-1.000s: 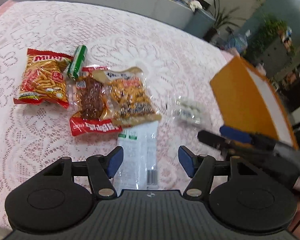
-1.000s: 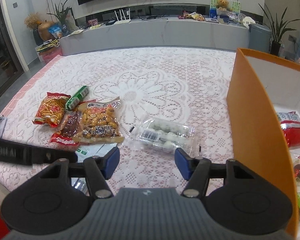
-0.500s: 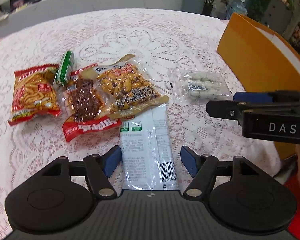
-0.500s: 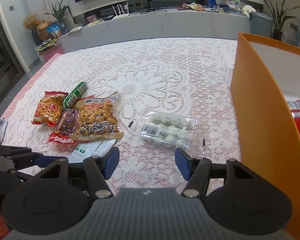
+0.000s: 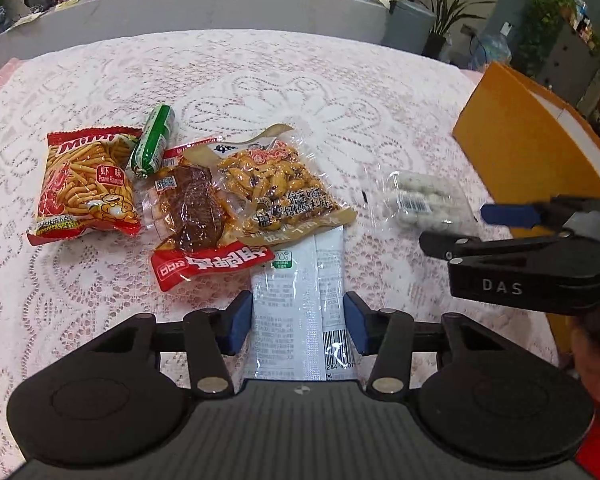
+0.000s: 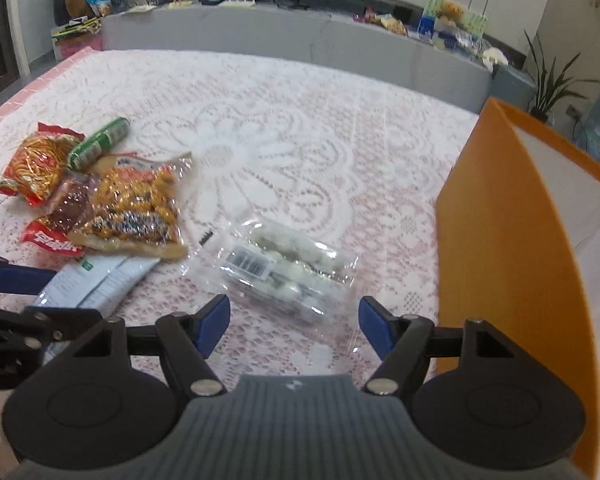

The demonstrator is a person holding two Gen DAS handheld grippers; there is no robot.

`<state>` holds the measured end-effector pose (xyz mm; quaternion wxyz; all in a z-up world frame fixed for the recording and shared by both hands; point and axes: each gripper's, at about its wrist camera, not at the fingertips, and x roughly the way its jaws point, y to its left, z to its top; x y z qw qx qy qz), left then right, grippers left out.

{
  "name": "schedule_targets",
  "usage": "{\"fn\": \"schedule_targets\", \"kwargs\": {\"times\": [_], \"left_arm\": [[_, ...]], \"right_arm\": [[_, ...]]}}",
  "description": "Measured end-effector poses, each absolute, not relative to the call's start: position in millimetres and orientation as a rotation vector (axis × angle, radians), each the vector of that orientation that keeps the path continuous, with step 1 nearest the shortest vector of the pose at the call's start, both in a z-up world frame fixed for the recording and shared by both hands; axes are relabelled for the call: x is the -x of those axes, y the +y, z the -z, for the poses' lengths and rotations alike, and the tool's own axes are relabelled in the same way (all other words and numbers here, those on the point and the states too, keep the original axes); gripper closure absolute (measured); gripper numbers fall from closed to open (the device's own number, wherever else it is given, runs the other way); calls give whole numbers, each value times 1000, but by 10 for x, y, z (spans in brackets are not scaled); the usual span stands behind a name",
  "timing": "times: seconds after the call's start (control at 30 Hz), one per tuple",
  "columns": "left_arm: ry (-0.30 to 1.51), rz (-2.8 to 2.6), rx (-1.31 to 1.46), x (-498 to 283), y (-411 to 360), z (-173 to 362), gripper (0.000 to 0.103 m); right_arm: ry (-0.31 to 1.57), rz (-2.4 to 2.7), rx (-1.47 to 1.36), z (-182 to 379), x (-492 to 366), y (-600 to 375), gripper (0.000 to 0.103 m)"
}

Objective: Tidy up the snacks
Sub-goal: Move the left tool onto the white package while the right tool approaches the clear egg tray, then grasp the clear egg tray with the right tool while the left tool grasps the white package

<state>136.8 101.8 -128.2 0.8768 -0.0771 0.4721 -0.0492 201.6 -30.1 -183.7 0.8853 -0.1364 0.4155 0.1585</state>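
- Where the left gripper (image 5: pixel 296 322) reaches forward, its blue pads sit apart on either side of the white packet (image 5: pixel 300 304), which lies flat on the lace tablecloth (image 5: pixel 260 88); contact cannot be told.
- Right gripper (image 6: pixel 294 322) is spread wide and empty, with the clear tray of white balls (image 6: pixel 284 264) just ahead.
- Beyond the white packet lie the peanut bag (image 5: pixel 280 188), red meat pack (image 5: pixel 198 220), prawn-stick bag (image 5: pixel 86 184) and green tube (image 5: pixel 154 140), clustered and overlapping.
- Orange box (image 6: pixel 512 240) stands at the right.
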Motion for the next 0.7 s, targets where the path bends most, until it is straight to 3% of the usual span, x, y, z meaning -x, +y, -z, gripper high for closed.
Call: {"fn": "schedule_targets", "kwargs": {"times": [0.13, 0.2, 0.27, 0.3, 0.53, 0.63, 0.7], "left_arm": [[966, 110, 150, -1356, 989, 1257, 48], [965, 110, 153, -1350, 995, 1250, 48], [967, 110, 159, -1353, 1006, 1256, 48], [967, 110, 161, -1352, 1008, 1256, 48], [966, 110, 178, -1357, 1025, 1262, 48], [967, 109, 179, -1372, 1028, 1267, 48], [970, 109, 177, -1391, 1026, 1271, 47]], "right_arm": [[897, -327, 259, 1881, -2052, -336, 53], [886, -334, 268, 1872, -2025, -316, 69], [872, -358, 285, 1850, -1974, -274, 96], [867, -380, 292, 1843, -1945, -247, 99], [803, -546, 312, 1751, -1723, -91, 103], [757, -547, 311, 1687, -1682, -92, 99], [736, -529, 309, 1657, -1702, -107, 85]]}}
